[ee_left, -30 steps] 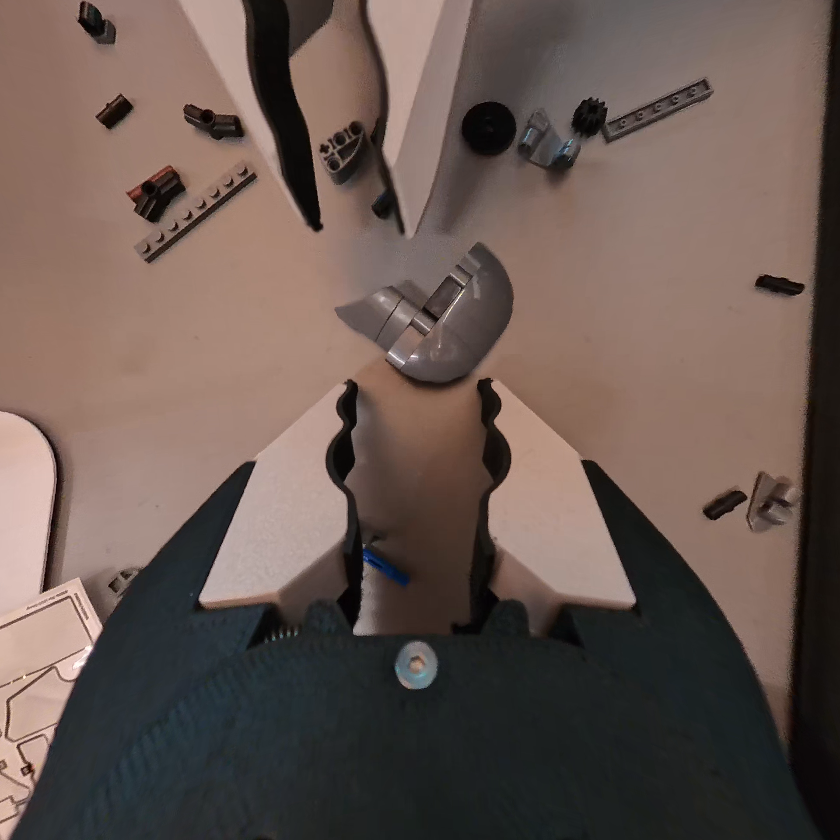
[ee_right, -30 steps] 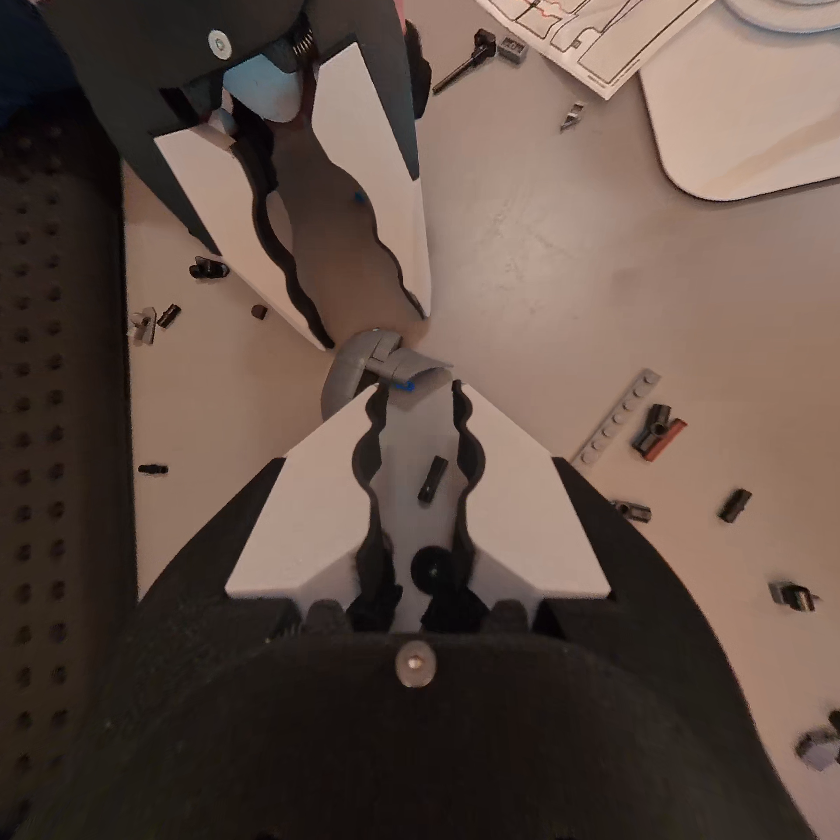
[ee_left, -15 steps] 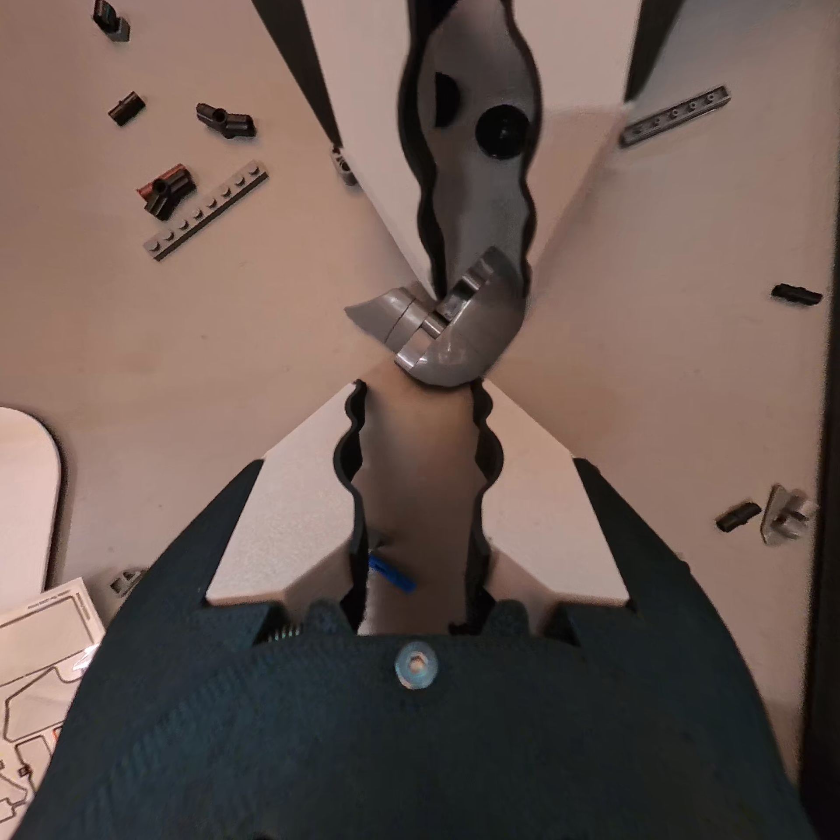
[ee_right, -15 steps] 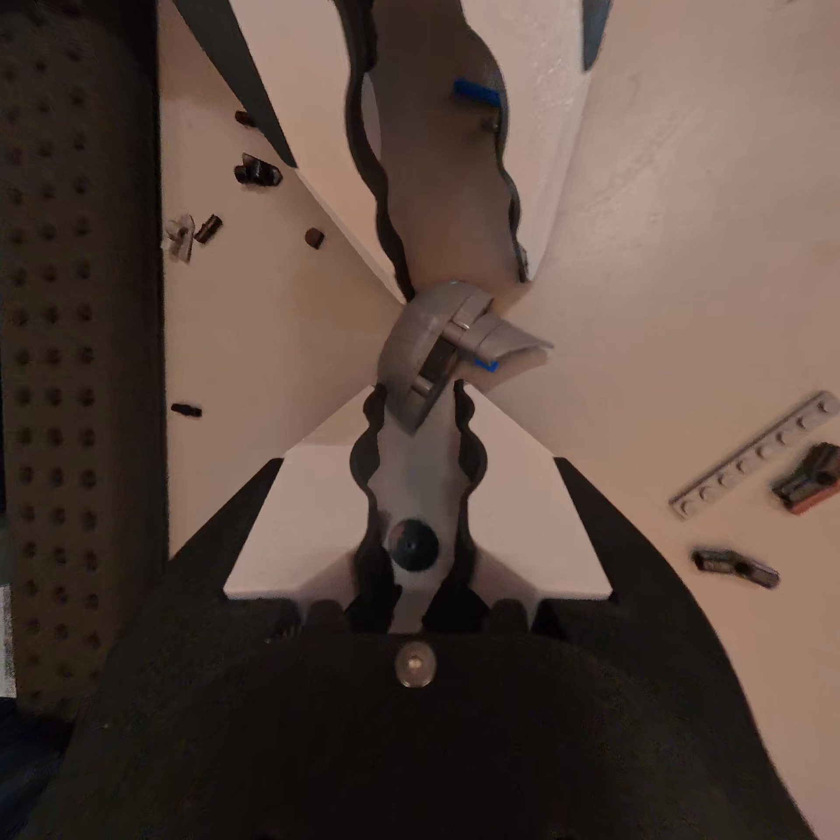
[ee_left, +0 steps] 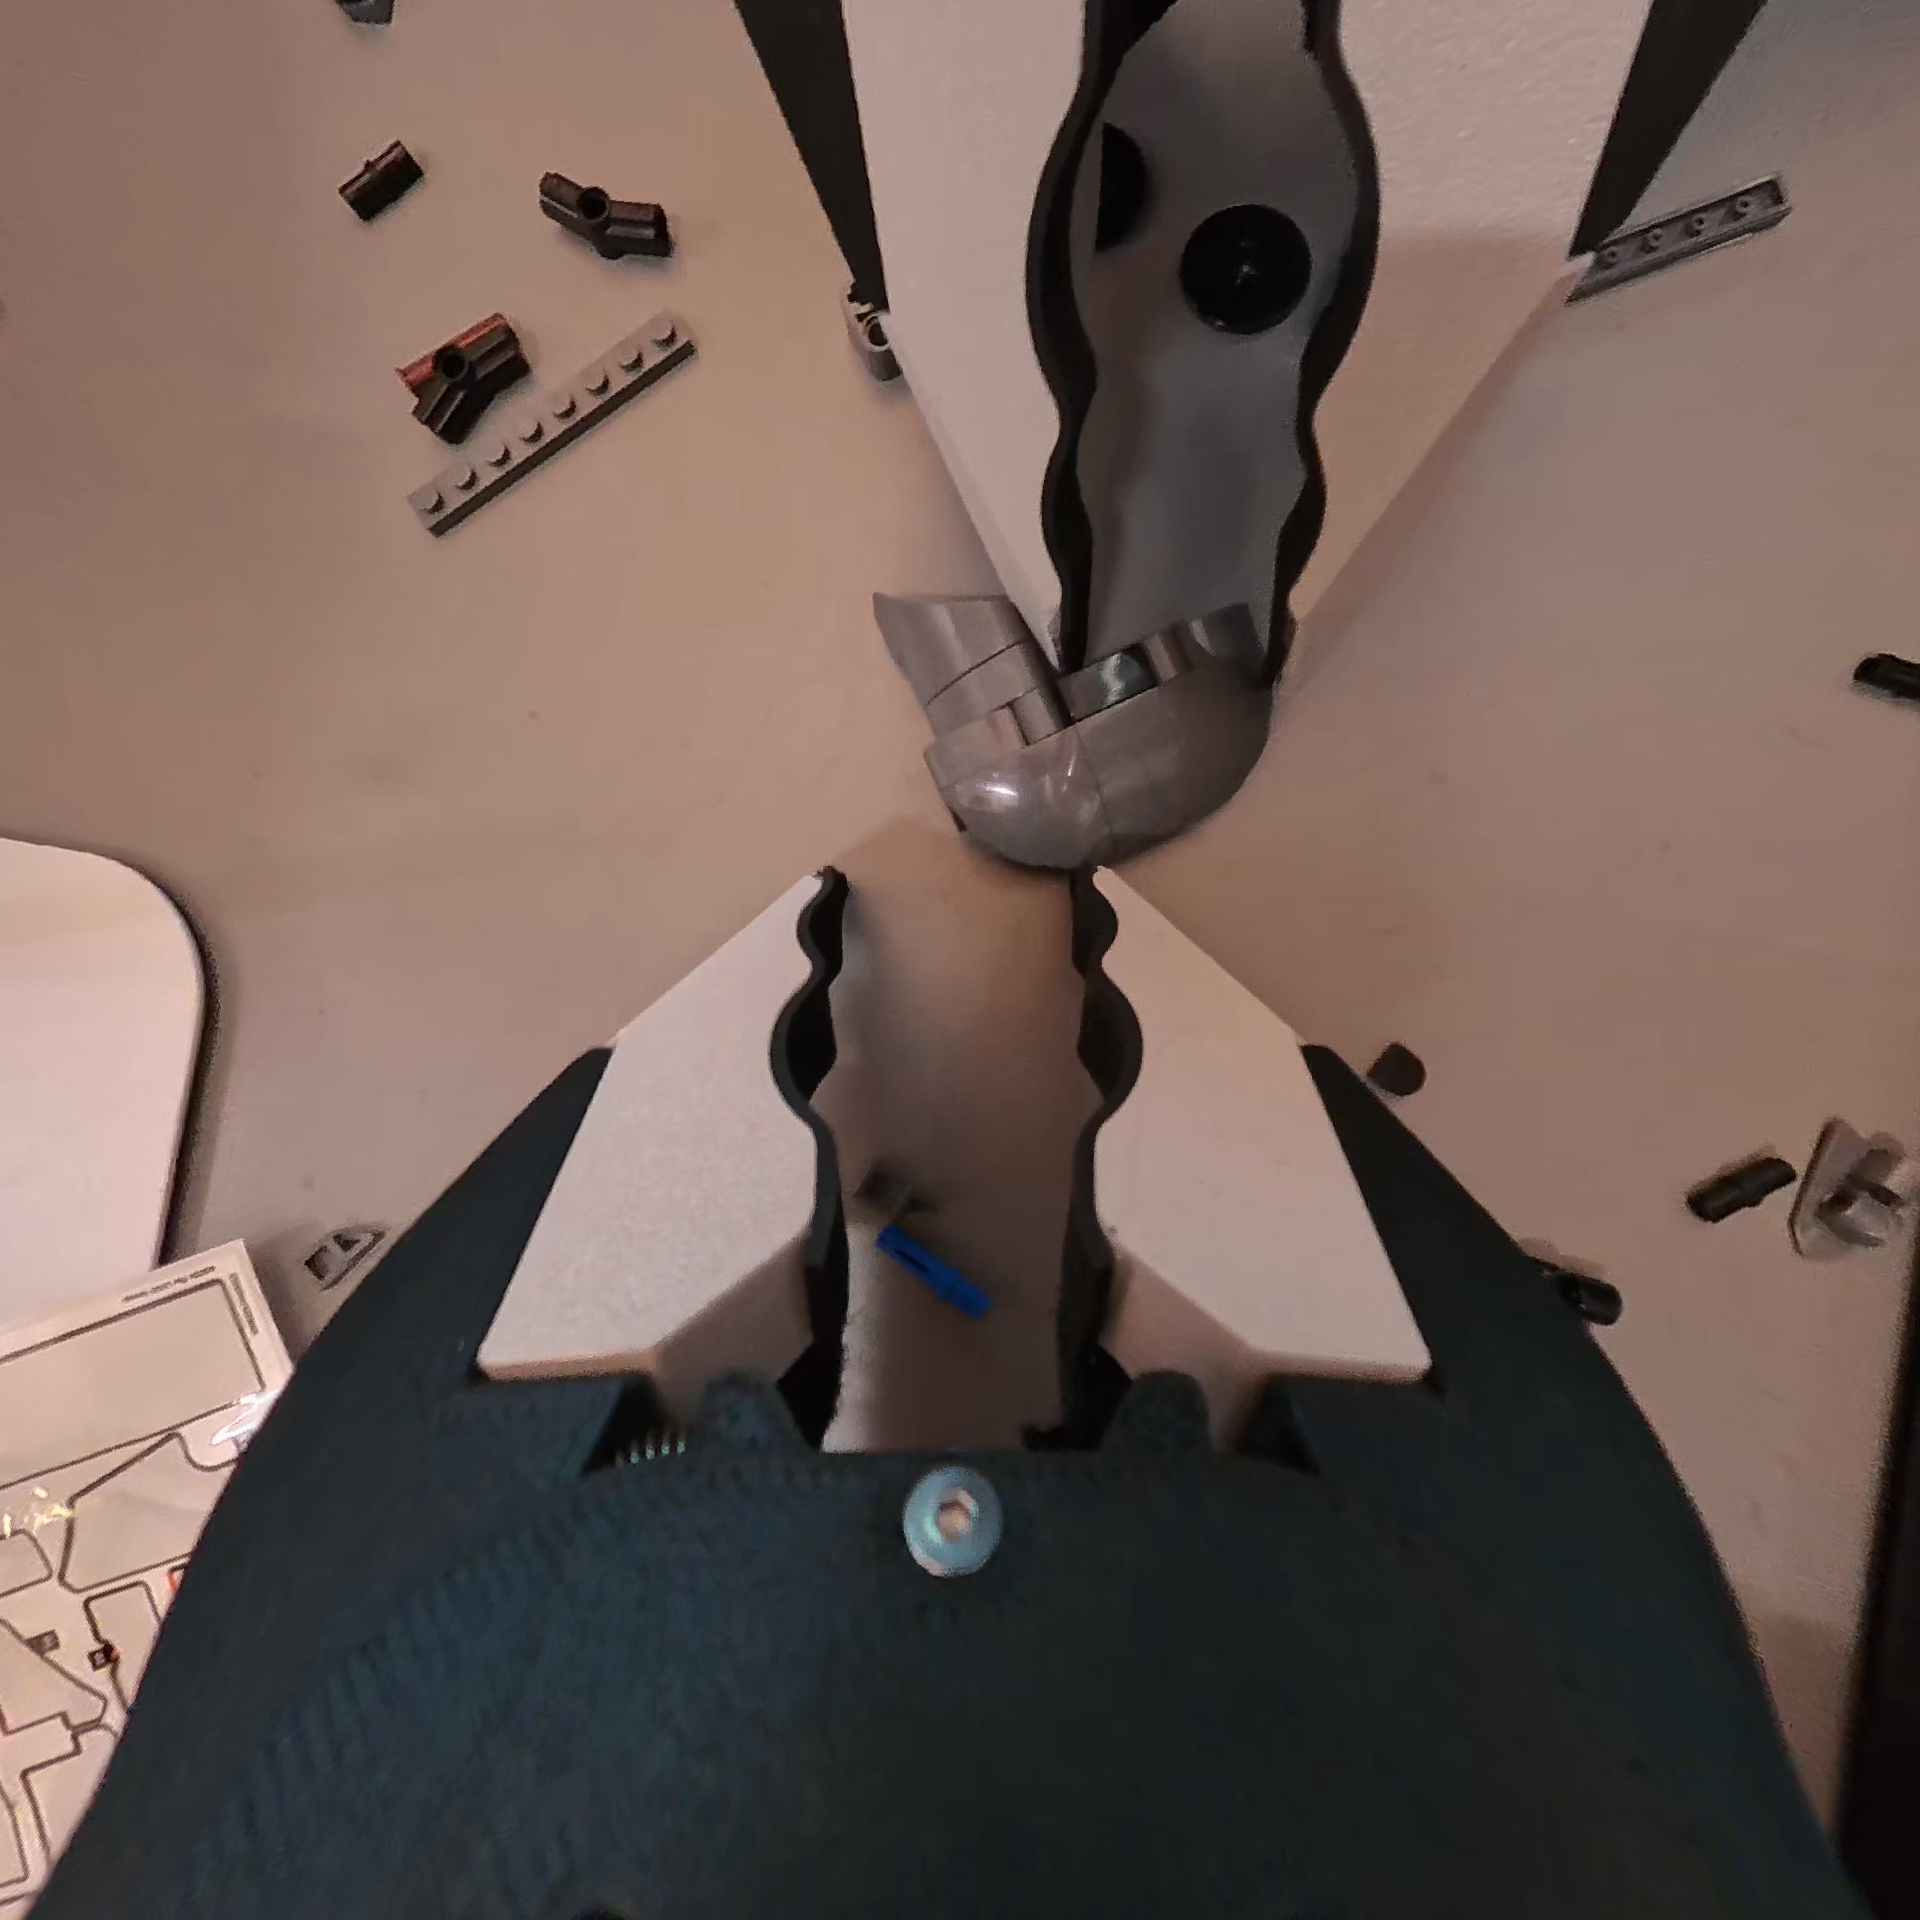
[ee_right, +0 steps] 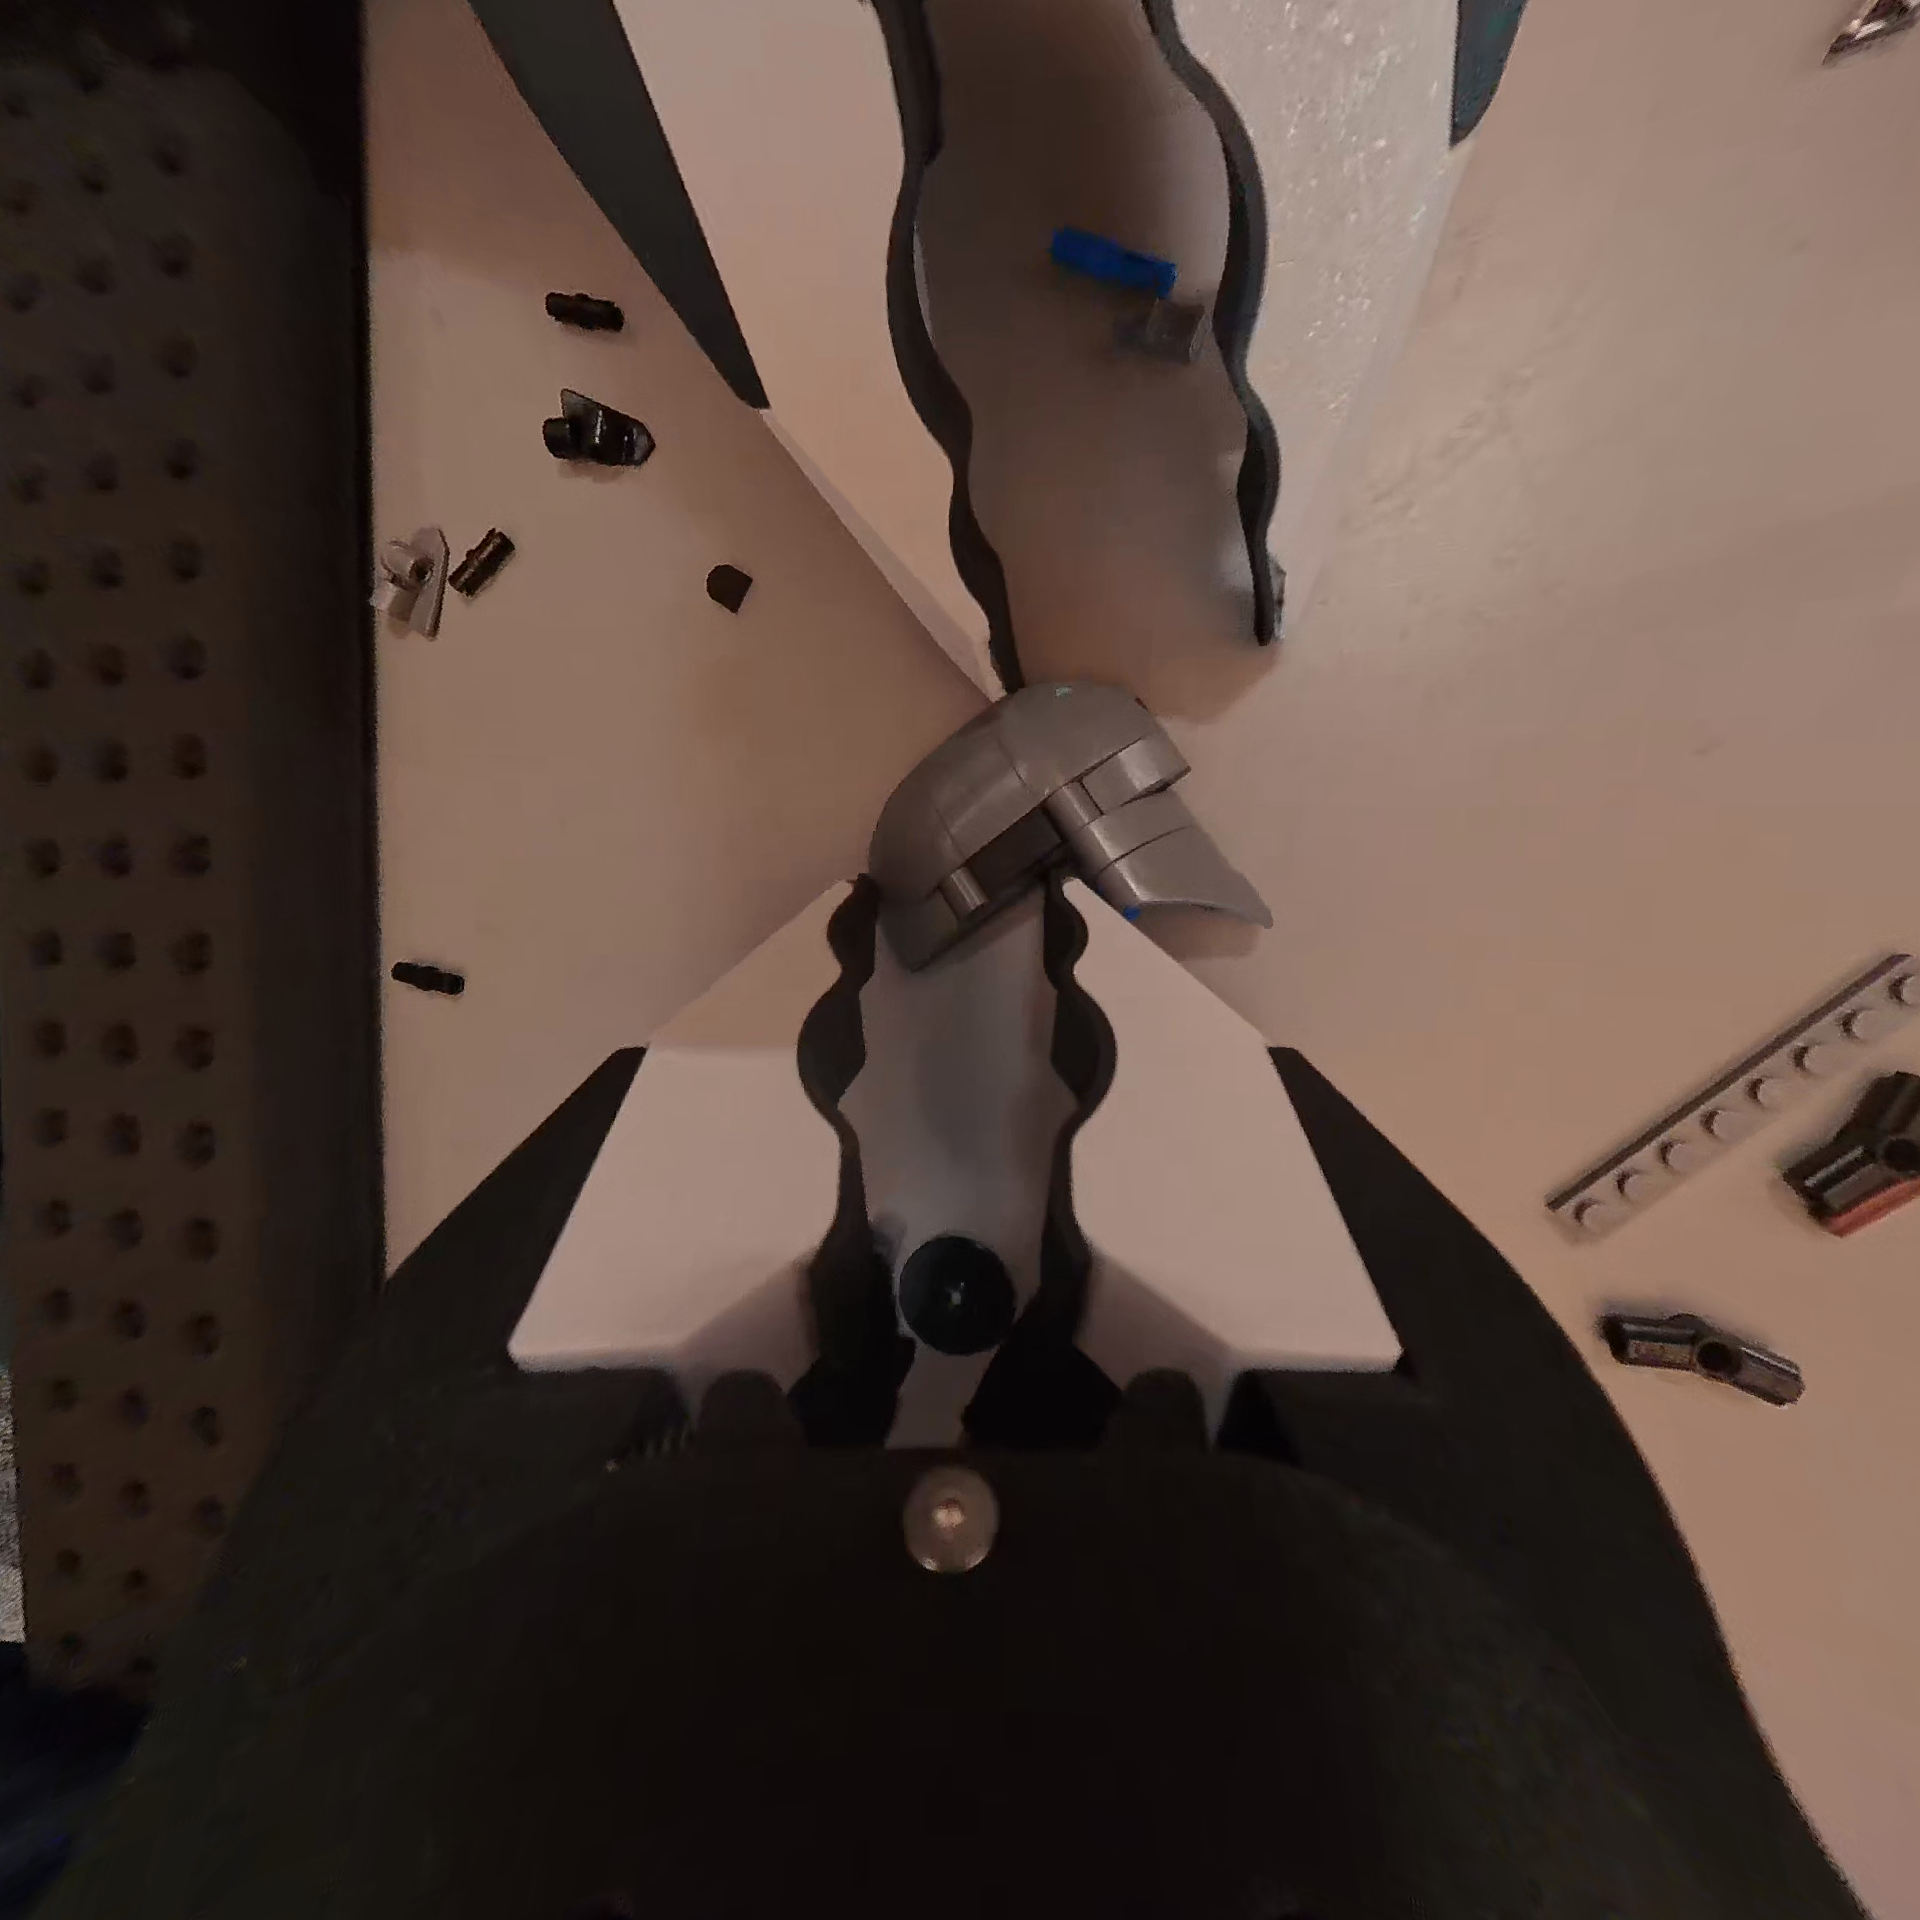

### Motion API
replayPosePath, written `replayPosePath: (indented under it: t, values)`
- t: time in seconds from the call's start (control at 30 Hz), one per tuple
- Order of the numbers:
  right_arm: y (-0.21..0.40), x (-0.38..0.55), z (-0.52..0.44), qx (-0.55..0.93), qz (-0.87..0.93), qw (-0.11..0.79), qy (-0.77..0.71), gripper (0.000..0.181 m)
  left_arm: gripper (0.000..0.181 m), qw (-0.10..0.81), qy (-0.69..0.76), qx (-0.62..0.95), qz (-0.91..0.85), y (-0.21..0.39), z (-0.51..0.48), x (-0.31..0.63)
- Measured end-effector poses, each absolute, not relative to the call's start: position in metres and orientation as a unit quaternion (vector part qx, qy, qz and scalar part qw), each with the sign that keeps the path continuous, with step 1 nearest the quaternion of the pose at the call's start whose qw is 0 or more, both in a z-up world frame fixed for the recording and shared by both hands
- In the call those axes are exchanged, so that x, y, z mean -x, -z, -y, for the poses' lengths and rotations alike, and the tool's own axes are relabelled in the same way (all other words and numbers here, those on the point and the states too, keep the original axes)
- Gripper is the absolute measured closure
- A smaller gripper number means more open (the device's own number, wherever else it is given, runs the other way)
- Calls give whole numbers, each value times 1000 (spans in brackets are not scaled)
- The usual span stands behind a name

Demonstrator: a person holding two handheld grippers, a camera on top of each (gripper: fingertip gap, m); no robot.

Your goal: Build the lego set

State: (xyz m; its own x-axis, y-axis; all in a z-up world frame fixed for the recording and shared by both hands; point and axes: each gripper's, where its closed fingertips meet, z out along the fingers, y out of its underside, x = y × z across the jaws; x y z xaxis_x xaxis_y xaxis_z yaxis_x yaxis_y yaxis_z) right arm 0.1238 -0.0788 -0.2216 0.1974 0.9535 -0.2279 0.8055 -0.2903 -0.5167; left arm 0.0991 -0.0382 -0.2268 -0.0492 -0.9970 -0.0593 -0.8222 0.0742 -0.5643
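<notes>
Both tools meet tip to tip over the counter [ee_left: 416,831]; the right tool [ee_right: 961,894] has its fingers around one end of the grey lego piece [ee_right: 1039,821], pinching it, though the fingers look only partly closed; the left tool [ee_left: 961,883] is spread wide and holds nothing, and the round end of the grey piece sits just past its tips, touching one tip; a blue pin [ee_left: 932,1270] lies on the counter between the left tool's fingers; a long grey plate [ee_left: 551,436] lies well apart.
</notes>
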Motion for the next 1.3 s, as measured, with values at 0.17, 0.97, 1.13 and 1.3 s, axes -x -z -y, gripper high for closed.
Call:
replayPosePath:
  t: [0.17,0.97,1.13,1.3]
  values:
    - [218,-123,75,763,571,155,-261,149,142,234,182,661,-689,226,30,-97]
    - [217,-119,85,748,589,143,-271,151,140,224,198,659,-690,220,36,-91]
    - [202,-143,86,742,600,147,-261,157,141,236,201,655,-689,215,35,-94]
    - [205,-173,115,718,649,83,-237,161,142,230,200,655,-692,219,37,-94]
